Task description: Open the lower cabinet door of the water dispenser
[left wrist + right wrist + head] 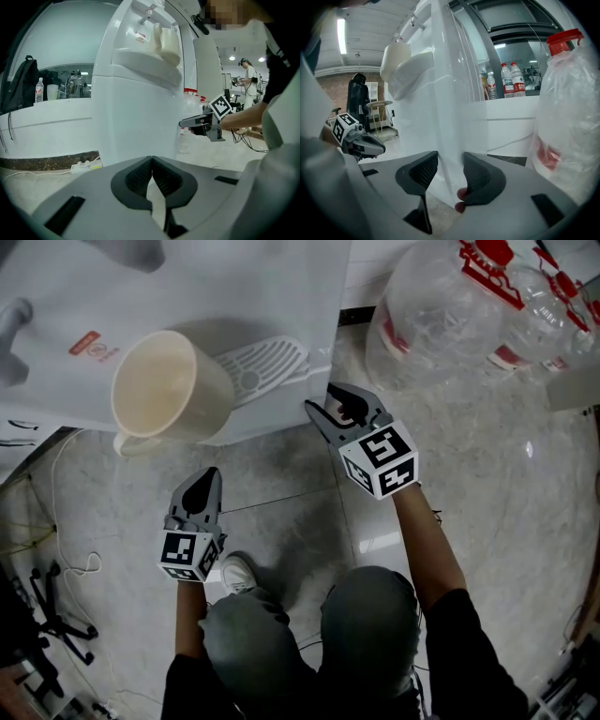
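Straddles the right edge of the lower cabinet door [449, 136] of the white water dispenser [234, 277] with the right gripper [450, 164], jaws apart, one on each side. Holds the left gripper [152, 161] out in front of the door, jaws pressed together, nothing in them. Cream cup [164, 385] up on the drip tray [267, 367].

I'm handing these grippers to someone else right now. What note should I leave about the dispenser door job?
Left gripper: shut, empty, held clear in front of the water dispenser.
Right gripper: jaws apart, straddling the corner edge of the lower cabinet door, not clamped on it.
Cup sits on the drip tray above the door.
Done: right gripper lined up on the door edge.
Left to do: close on the edge and swing the door open. It looks shut.
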A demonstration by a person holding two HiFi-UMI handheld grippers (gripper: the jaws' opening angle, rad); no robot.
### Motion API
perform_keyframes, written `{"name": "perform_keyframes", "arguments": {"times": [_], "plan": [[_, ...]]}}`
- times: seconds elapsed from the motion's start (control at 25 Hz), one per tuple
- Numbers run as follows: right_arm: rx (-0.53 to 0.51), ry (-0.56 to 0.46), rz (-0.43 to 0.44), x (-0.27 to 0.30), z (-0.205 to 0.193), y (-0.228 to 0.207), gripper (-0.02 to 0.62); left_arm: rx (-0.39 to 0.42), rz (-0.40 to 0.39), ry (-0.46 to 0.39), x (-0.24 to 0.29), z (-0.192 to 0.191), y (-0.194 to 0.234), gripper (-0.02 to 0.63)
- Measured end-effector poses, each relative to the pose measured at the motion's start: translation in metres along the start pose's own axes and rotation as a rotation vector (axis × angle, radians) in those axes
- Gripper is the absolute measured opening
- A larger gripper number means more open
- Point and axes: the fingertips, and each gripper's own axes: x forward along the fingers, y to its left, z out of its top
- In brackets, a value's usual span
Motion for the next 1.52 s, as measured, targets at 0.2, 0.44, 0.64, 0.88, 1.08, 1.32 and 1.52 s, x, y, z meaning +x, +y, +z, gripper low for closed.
{"name": "perform_keyframes", "arguments": {"times": [0.2, 0.44, 0.64, 0.88, 1.08, 1.32, 1.52], "plan": [[-0.024, -0.003, -0.002, -0.007, -0.004, 0.005, 0.181, 0.013, -0.003, 0.001, 0.000, 0.002, -0.002, 0.011], [-0.065, -0.005, -0.032, -0.015, -0.010, 0.010, 0.153, 0.009, 0.005, -0.001, -0.004, 0.003, 0.003, 0.011], [-0.040, 0.016, -0.062, -0.017, -0.009, 0.014, 0.153, 0.023, -0.033, 0.031, -0.006, 0.006, -0.004, 0.011], [0.013, 0.033, -0.101, -0.025, -0.011, 0.021, 0.155, 0.028, -0.095, 0.106, -0.016, 0.005, -0.016, 0.011], [0.027, 0.074, -0.126, -0.031, -0.014, 0.029, 0.155, 0.020, -0.129, 0.134, -0.022, 0.017, -0.023, 0.011], [0.053, 0.136, -0.161, -0.040, -0.018, 0.038, 0.156, -0.034, -0.129, 0.163, -0.040, 0.028, -0.036, 0.011], [0.085, 0.175, -0.175, -0.042, -0.020, 0.040, 0.156, -0.107, -0.106, 0.195, -0.059, 0.030, -0.046, 0.011]]}}
